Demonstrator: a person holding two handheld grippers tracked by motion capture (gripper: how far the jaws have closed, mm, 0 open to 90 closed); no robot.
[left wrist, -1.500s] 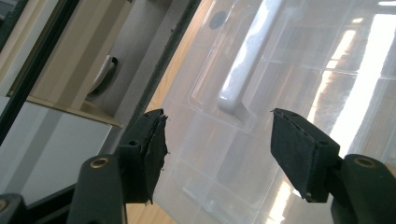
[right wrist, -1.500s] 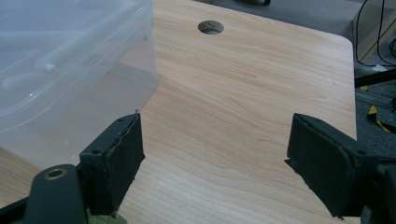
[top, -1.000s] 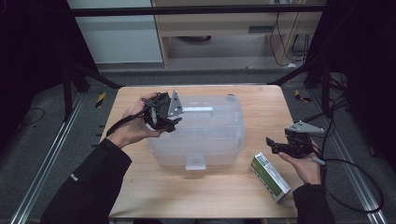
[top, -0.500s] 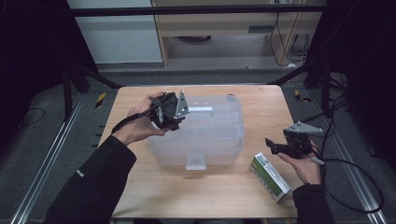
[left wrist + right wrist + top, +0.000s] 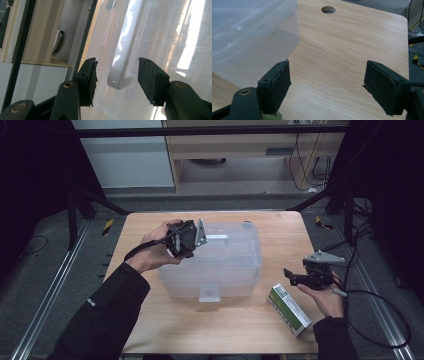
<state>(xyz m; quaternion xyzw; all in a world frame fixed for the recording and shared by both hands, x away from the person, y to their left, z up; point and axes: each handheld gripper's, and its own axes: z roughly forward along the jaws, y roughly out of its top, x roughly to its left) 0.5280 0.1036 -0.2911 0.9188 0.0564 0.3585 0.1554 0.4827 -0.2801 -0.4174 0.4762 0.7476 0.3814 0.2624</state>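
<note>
Left gripper (image 5: 117,75) is hovering spread over the clear bin (image 5: 220,270) mid-table, white lid handle (image 5: 125,47) lying dead ahead between its jaws, running toward 12 o'clock. Right gripper (image 5: 300,277) is idling spread at 3 o'clock.

The top edge of the left gripper view is cutting off the bin's handle (image 5: 125,47). In the right gripper view a jaw is covering the green box (image 5: 270,116), leaving its print unreadable.
</note>
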